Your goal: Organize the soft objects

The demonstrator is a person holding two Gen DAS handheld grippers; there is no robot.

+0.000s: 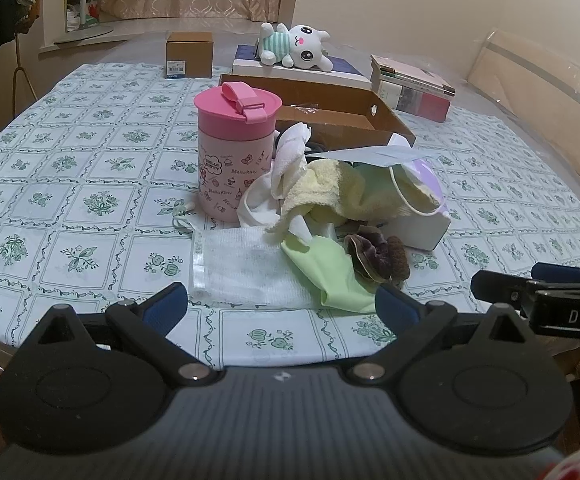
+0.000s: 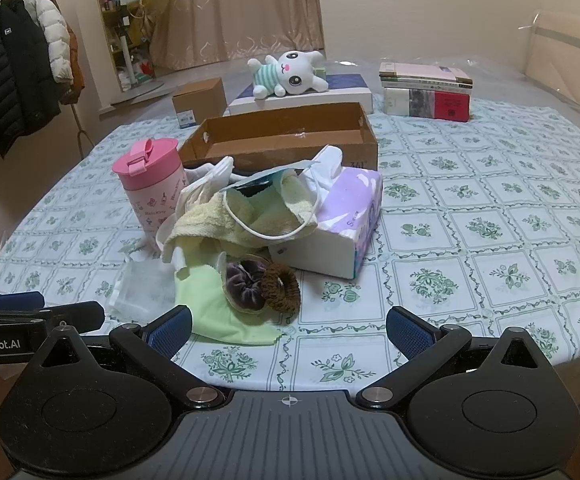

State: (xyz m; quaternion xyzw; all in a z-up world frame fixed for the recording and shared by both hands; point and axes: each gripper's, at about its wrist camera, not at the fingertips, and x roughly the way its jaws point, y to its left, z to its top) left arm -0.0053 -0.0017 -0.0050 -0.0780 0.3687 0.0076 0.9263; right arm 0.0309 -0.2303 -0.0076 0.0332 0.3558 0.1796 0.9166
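Fingers on both grippers stand spread and empty — the left gripper (image 1: 281,310) hangs at the near table edge facing the gauze cloth (image 1: 246,268), the right gripper (image 2: 288,330) just short of the green cloth (image 2: 218,304). The soft things lie heaped between the pink cup (image 1: 234,156) and the tissue box (image 2: 341,224): yellow towel (image 2: 226,224), white cloth (image 1: 286,156), purple scrunchie (image 2: 246,286) and brown scrunchie (image 2: 282,286), well short of the open carton (image 2: 286,140) behind.

Nothing seems sorted yet. Best, I judge, to start with the loose outliers — take one scrunchie by its rim with the right, low and square, so the green cloth under it is not dragged. Lift slowly; the towel overlaps its neighbours and the cup could tip.
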